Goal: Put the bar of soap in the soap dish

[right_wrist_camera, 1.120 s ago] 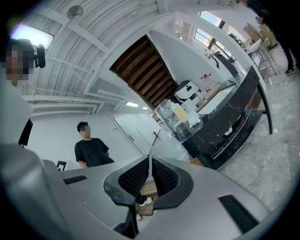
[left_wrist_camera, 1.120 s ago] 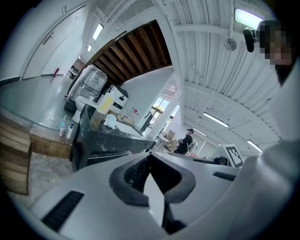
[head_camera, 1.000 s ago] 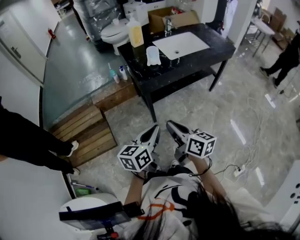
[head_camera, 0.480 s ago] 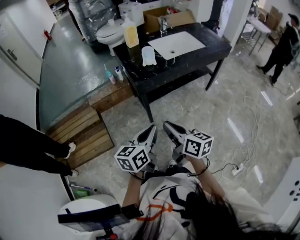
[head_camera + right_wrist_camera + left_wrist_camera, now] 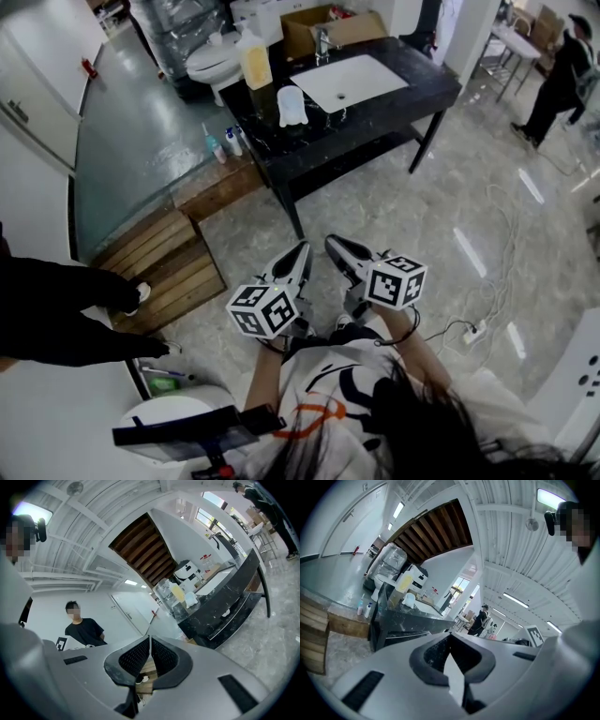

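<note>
Both grippers are held close to the body, side by side, far short of the black vanity counter (image 5: 375,117). My left gripper (image 5: 302,251) is shut and holds nothing; its pads meet at the tip in the left gripper view (image 5: 450,638). My right gripper (image 5: 334,244) is shut and empty too, its meshed pads pressed together (image 5: 150,639). On the counter a white object (image 5: 292,105) stands left of the white sink (image 5: 354,82), beside a yellow bottle (image 5: 255,64). I cannot make out a bar of soap or tell which thing is the soap dish.
A cardboard box (image 5: 328,30) and a faucet (image 5: 323,42) stand behind the sink, and a toilet (image 5: 211,61) is to its left. A wooden step (image 5: 169,267) with small bottles (image 5: 230,142) lies left. One person (image 5: 553,80) stands far right, another's leg (image 5: 56,314) left. A cable and power strip (image 5: 473,330) lie right.
Both grippers have kept their place and stayed shut. The leg at the left has shifted, and the person at the far right has moved within the view.
</note>
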`<state>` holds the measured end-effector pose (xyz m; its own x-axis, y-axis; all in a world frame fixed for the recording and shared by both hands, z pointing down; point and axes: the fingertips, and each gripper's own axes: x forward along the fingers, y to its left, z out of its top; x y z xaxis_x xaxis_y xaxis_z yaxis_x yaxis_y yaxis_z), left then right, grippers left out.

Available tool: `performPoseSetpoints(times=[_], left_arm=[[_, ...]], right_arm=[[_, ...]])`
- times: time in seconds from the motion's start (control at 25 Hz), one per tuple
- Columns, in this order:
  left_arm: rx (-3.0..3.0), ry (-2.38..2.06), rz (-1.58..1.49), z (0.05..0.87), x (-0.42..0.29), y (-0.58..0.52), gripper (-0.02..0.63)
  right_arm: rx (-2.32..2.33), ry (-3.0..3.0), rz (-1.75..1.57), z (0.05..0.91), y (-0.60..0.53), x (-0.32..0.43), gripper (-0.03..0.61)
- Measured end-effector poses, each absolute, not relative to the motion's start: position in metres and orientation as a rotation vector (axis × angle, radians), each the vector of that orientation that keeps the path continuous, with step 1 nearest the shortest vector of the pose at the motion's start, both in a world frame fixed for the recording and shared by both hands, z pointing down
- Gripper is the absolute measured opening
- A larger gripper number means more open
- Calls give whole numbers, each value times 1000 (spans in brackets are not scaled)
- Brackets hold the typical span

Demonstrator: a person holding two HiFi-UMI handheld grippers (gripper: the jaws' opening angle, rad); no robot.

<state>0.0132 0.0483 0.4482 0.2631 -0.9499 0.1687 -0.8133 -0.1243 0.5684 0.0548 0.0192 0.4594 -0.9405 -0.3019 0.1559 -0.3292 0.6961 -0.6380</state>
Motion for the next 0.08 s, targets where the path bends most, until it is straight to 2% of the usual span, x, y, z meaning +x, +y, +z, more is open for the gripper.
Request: performPoseSetpoints(times=[0.08], left_arm=[[1975, -1588, -314, 450, 14, 44, 2]], right_arm=[[531, -2853, 1090, 461, 16, 55, 21]])
